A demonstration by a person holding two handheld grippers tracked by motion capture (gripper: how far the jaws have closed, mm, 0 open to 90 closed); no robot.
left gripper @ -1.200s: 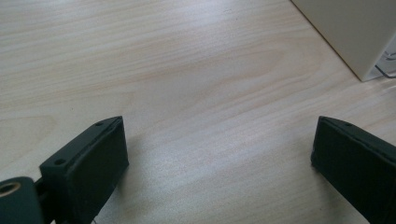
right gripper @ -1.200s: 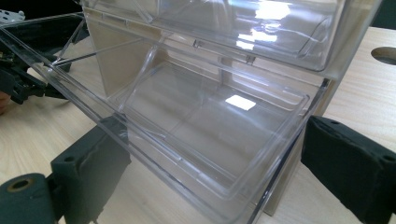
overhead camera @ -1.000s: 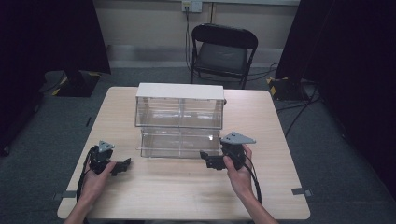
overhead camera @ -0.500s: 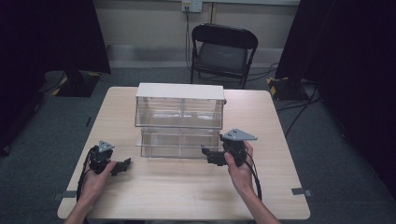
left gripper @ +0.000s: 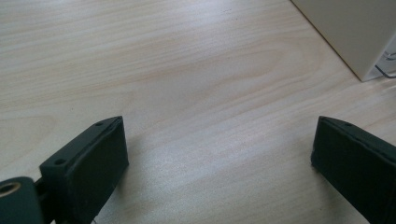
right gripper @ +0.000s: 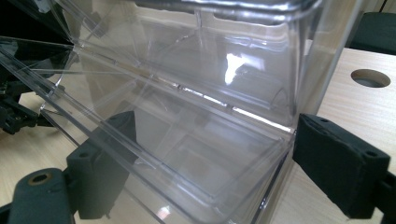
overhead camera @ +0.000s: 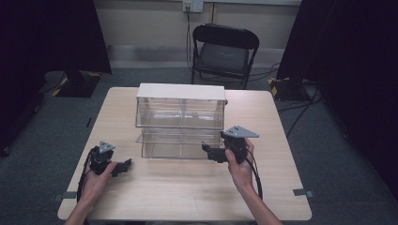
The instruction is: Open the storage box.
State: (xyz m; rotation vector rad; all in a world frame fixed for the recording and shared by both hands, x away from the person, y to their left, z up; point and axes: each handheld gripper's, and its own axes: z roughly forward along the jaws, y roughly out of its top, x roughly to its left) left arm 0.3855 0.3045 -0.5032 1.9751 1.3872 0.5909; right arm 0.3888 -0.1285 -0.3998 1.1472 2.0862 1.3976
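I bring my right hand-held gripper, jaws spread wide, around the right corner of the clear plastic drawer pulled forward mid-table, ready to clamp it, while my left hand-held gripper rests released on the table, keeping clear.

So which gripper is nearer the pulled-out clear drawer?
Right. The right gripper is at the drawer's right front corner, jaws open astride it. The left gripper sits open on the table, apart to the drawer's left.

The table is viewed from above, facing forward and down. The clear drawer cabinet, seen close by the right gripper view, is shared with the high view; bare tabletop is seen close by the left gripper view.
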